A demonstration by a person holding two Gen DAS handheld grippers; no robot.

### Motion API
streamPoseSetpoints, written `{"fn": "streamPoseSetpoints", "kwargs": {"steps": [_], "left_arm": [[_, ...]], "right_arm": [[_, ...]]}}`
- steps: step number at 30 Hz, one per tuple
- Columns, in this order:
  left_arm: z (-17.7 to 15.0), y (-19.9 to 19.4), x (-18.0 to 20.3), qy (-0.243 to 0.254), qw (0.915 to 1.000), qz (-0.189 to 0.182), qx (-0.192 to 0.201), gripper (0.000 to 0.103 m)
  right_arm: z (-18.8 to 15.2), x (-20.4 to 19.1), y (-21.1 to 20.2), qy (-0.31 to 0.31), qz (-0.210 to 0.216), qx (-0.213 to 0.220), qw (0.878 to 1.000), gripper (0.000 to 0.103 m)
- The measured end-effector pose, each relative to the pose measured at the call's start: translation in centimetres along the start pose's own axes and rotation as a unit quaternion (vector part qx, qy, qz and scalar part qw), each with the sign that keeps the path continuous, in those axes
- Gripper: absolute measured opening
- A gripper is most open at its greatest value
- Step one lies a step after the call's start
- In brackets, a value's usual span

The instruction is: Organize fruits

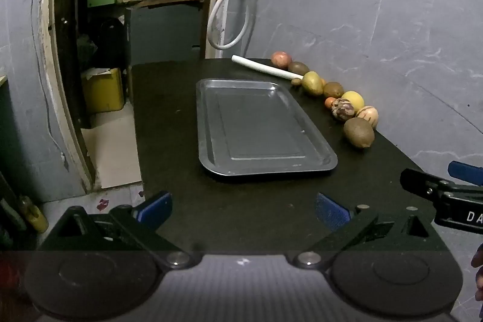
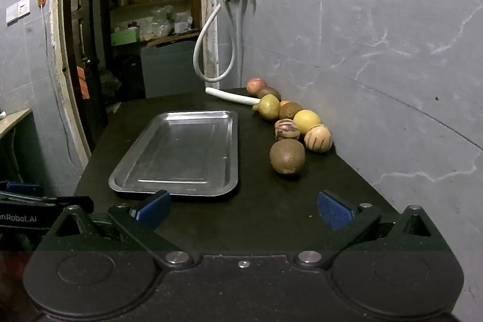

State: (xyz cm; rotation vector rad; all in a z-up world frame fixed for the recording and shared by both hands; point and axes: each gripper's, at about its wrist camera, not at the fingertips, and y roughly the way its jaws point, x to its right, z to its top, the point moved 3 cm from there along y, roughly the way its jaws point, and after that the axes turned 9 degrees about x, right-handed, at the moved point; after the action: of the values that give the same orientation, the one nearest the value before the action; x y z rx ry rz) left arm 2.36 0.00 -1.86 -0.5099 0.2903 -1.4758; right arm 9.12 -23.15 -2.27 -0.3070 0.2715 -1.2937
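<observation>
A: Left tool spread wide, holding nothing, poised over the near edge of the dark worktop. Right tool likewise wide apart and bare

B: Fruits lined up along the grey wall, right of the metal tray. Nearest: a brown round fruit, apart from the tray. White tube lying by the far fruits
</observation>
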Motion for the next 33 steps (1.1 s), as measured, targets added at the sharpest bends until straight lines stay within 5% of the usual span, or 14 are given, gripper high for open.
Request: {"fn": "streamPoseSetpoints", "kwargs": {"steps": [33], "left_arm": [[-0.2,1.8,-0.6,-0.002,0.9996,0.0,-0.028,0.103]], "right_arm": [[0.2,-0.2,2.2,0.004,0.009,-0.017,1.0,0.103]]}}
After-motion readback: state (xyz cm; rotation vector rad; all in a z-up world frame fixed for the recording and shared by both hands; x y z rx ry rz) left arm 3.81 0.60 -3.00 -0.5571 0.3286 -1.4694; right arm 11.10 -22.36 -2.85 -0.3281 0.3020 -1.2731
